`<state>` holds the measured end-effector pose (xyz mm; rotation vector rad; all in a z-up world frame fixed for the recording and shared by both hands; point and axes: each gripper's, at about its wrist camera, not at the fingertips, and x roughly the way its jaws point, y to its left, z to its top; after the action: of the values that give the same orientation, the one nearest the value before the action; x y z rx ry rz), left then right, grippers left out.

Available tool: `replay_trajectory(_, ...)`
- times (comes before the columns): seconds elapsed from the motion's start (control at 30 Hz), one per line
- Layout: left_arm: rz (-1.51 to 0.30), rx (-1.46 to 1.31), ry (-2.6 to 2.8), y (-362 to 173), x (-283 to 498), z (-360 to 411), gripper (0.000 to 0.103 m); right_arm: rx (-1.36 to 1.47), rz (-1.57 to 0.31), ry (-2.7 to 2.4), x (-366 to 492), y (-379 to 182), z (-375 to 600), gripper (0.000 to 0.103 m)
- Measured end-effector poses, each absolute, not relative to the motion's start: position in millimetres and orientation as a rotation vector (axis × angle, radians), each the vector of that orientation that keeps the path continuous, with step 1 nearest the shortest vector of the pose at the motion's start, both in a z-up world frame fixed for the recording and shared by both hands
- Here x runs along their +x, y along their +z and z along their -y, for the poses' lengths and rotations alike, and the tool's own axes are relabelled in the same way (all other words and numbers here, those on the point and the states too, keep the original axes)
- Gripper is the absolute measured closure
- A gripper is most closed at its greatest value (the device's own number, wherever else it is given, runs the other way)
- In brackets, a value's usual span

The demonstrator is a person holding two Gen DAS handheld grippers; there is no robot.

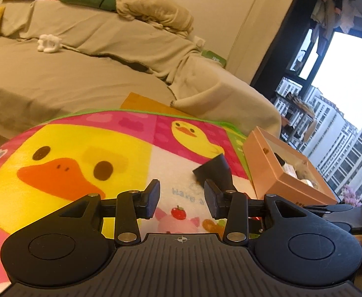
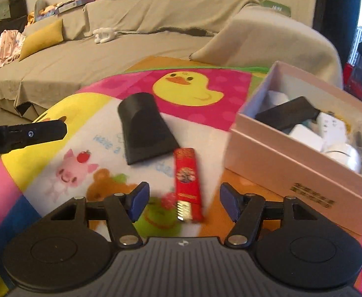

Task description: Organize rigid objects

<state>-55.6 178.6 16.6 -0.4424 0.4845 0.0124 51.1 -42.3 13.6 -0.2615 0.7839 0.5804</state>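
Observation:
A black wedge-shaped nozzle [image 2: 145, 128] lies on the cartoon duck mat [image 2: 186, 86]; it also shows in the left wrist view [image 1: 214, 170], just beyond my left gripper's right finger. A flat red packet [image 2: 188, 183] lies on the mat between the open fingers of my right gripper [image 2: 183, 201], which hovers just above it and is empty. My left gripper [image 1: 182, 199] is open and empty over the mat. An open pink box [image 2: 302, 170] at the right holds a black block and several white objects; the box also shows in the left wrist view [image 1: 262, 165].
A beige covered sofa [image 2: 136, 49] runs behind the mat, with a yellow cushion [image 2: 42, 39], a white toy [image 2: 104, 34] and plush toys on its back. A window with buildings [image 1: 341, 133] is at the right. The left gripper's finger [image 2: 32, 133] shows at left in the right wrist view.

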Motion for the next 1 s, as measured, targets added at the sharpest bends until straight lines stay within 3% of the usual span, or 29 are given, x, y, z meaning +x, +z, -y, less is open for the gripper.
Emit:
replay_trajectory(0.07, -0.48, -0.446, 0.009, 16.1, -55.0, -180.3, 0.06, -0.286, -0.779, 0.598, 46.8, 14.9, 35.1, 0.073)
replay_trajectory(0.17, -0.482, -0.446, 0.008, 15.2, -54.2, -180.2, 0.06, -0.306, -0.794, 0.6, 42.8, 17.4, 33.7, 0.078)
replay_trajectory(0.57, -0.566, -0.345, -0.086, 9.6, -57.2, -146.9, 0.06, -0.346, -0.838, 0.369, 16.3, 24.5, 95.9, 0.079)
replay_trajectory(0.6, -0.581, -0.326, -0.093, 8.2, -56.6, -144.0, 0.06, -0.347, -0.838, 0.352, 16.6, 24.9, 98.8, 0.078)
replay_trajectory(0.73, -0.644, -0.28, -0.129, -0.4, -52.6, -133.1, 0.06, -0.365, -0.811, 0.262, 17.6, 23.5, 102.8, 0.035)
replay_trajectory(0.77, -0.646, -0.267, -0.136, -1.9, -52.4, -129.7, 0.059, -0.357, -0.811, 0.252, 19.2, 22.5, 104.4, 0.03)
replay_trajectory(1.0, -0.665, -0.184, -0.197, -1.5, -47.0, -105.6, 0.054, -0.257, -0.786, 0.216, 20.9, 15.1, 120.4, 0.014)
